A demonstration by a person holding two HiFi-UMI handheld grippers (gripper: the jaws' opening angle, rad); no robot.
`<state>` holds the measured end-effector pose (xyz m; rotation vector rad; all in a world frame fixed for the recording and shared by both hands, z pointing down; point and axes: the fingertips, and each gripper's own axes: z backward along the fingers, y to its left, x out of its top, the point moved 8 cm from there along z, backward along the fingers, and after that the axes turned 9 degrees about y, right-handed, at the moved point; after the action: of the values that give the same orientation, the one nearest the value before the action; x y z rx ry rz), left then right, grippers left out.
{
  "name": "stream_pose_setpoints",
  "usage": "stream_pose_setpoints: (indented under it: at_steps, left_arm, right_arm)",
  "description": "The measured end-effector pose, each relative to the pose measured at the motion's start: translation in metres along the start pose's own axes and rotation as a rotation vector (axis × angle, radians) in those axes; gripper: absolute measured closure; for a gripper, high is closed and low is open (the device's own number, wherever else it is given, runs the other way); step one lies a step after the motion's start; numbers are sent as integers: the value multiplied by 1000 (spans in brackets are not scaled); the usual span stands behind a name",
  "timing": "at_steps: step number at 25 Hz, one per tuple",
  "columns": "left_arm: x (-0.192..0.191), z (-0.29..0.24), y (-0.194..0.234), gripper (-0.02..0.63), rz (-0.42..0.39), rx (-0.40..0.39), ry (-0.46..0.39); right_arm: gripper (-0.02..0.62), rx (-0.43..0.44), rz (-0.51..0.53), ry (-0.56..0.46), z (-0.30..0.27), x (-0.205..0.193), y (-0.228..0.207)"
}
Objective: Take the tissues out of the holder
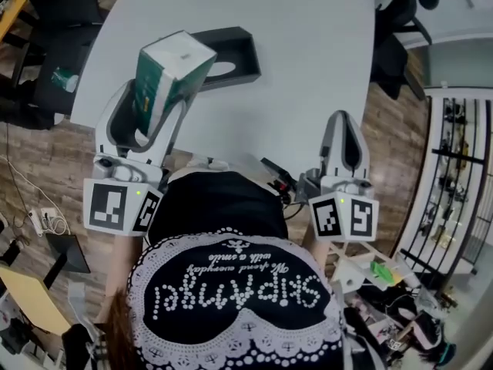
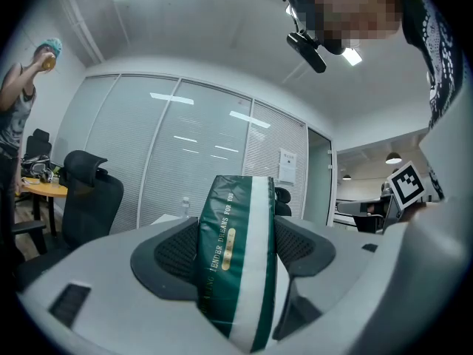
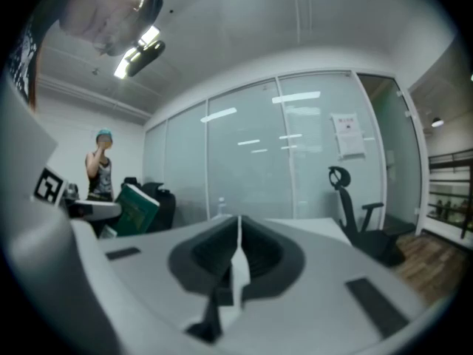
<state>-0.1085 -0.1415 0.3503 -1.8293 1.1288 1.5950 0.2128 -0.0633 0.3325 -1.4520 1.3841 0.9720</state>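
Now left tool (image 1: 155, 100) clamps tissue pack (image 1: 172, 69), outside holder (image 1: 237, 46).

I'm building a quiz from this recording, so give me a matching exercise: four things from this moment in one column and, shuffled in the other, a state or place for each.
1. green-and-white plastic tissue pack
2. black rectangular holder
3. left tool
4. right tool

a. jaws together
b. lying on the white table
c. held up in the air
d. clamped on the pack

Pairs: 1-c, 2-b, 3-d, 4-a.
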Motion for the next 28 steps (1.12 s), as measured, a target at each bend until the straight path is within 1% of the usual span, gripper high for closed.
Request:
stream_pose_setpoints:
  at_steps: [9, 13, 28]
  left_arm:
    - [-1, -7, 11, 261, 6, 12, 2]
    - [1, -1, 9, 261, 8, 12, -8]
    - [3, -12, 7, 261, 9, 14, 1]
  right_arm:
    - [560, -3, 8, 8, -8, 0, 4]
    - [560, -4, 12, 7, -3, 2, 5]
    - [560, 3, 22, 34, -16, 0, 1]
